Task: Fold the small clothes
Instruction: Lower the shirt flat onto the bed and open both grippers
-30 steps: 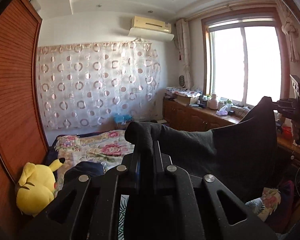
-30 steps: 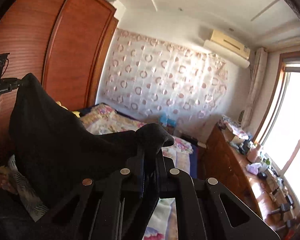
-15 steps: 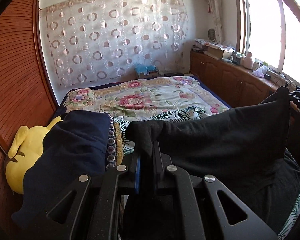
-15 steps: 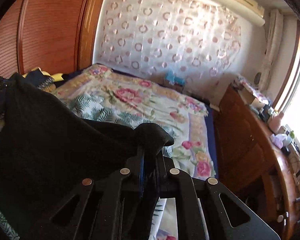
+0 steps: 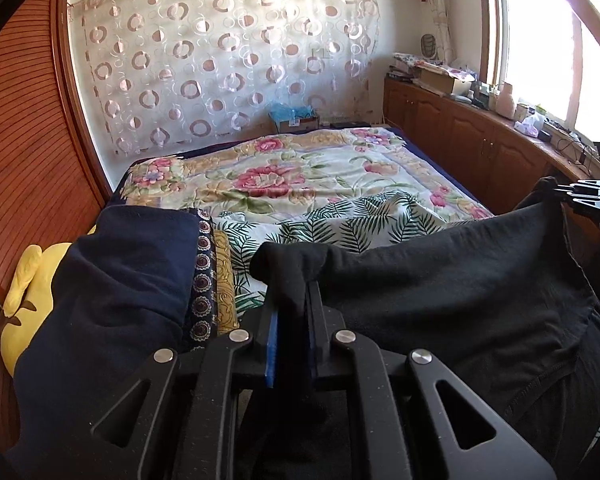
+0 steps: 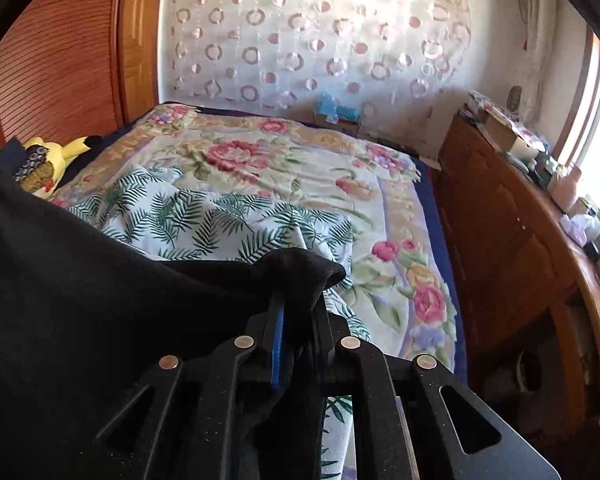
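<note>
Left-wrist and right-wrist views, one instant of the folding task. At lower centre of the left-wrist view, my left claw (image 5: 290, 292) has a bunched corner of the black garment (image 5: 440, 280) between its blue-lined jaws; the jaws are opening slightly, with cloth between them and seemingly pinched. At lower centre of the right-wrist view, my right claw (image 6: 298, 300) has the opposite corner of the black garment (image 6: 100, 280) in the same way, its jaws likewise opening by a little around the cloth. In the left-wrist view the right claw (image 5: 580, 194) also appears at the right edge, at the far end of the garment's top hem.

The garment hangs as a broad sheet between the two claws, filling the lower right of the left-wrist view and the lower left of the right-wrist view, low over the leaf-print cloth (image 6: 220, 216) that lies on the floral bedspread (image 5: 284, 176). Whether its lower part already rests on the bed I cannot tell.

Progress, as I judge it: the garment is picked up and spread, but no fold shows in it. Laying it flat and all folds remain. A navy garment (image 5: 120, 280) lies at lower left beside the yellow plush toy (image 5: 24, 300); whether it is finished I cannot tell.
</note>
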